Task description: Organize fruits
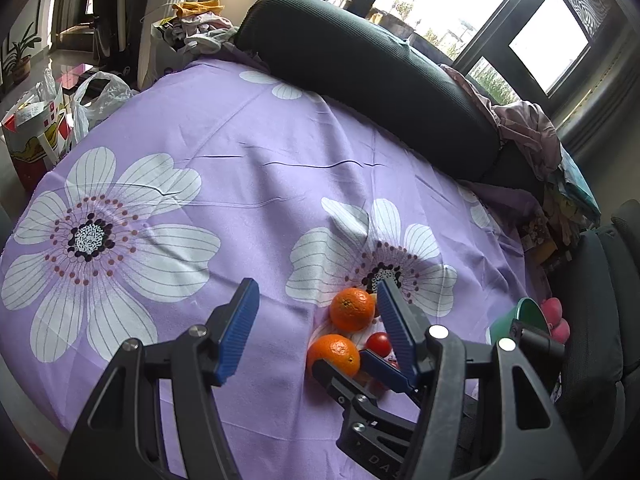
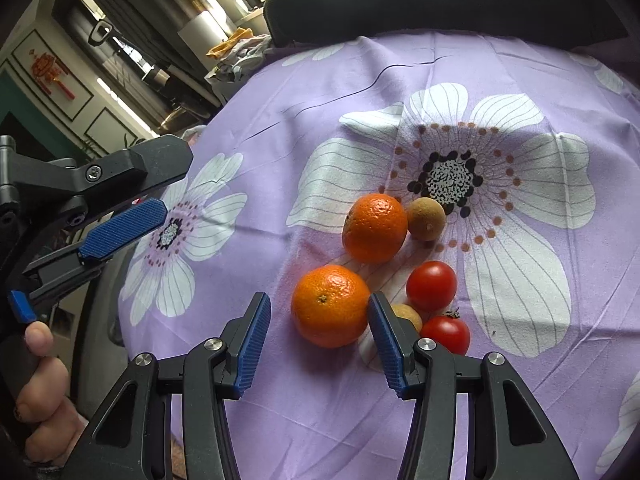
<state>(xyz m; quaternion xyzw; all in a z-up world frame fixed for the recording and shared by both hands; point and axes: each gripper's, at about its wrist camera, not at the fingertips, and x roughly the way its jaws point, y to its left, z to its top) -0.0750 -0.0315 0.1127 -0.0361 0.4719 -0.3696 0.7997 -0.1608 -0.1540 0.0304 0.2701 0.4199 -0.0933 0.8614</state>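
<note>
1. Right gripper (image 2: 319, 344): jaws apart, nothing held, pads clear of all fruit, pointing down at the cloth (image 2: 280, 112).
2. Near orange (image 2: 330, 306) just ahead of the gap, almost touching the right pad's tip; not yet between the pads.
3. Left gripper (image 1: 316, 320): also apart, empty, over bare cloth left of the fruit; seen from the right wrist as a blue pad (image 2: 124, 229) at far left, with a hand (image 2: 38, 392) on its grip.
4. Fruit all on the cloth in 1 cluster: far orange (image 2: 375, 227) touching a small brown fruit (image 2: 426, 218); 2 tomatoes (image 2: 432, 286) (image 2: 446, 333) right of the near orange; another pale fruit (image 2: 406, 315) partly hidden behind the right pad.
5. Green cup (image 1: 520, 320) at the right edge in the left wrist view, pink items (image 1: 554, 316) beside it; likely the target container, not certain.
6. Step in hand, likely: pick the near orange with the right gripper.
7. To do well: shift slightly right to centre the orange, push forward until the pads pass its widest part, then close. Gap looks barely wider than the orange, so opening further first seems safer.
8. Risk: right pad nudging the pale fruit or tomatoes; round fruit may roll on the cloth.
</note>
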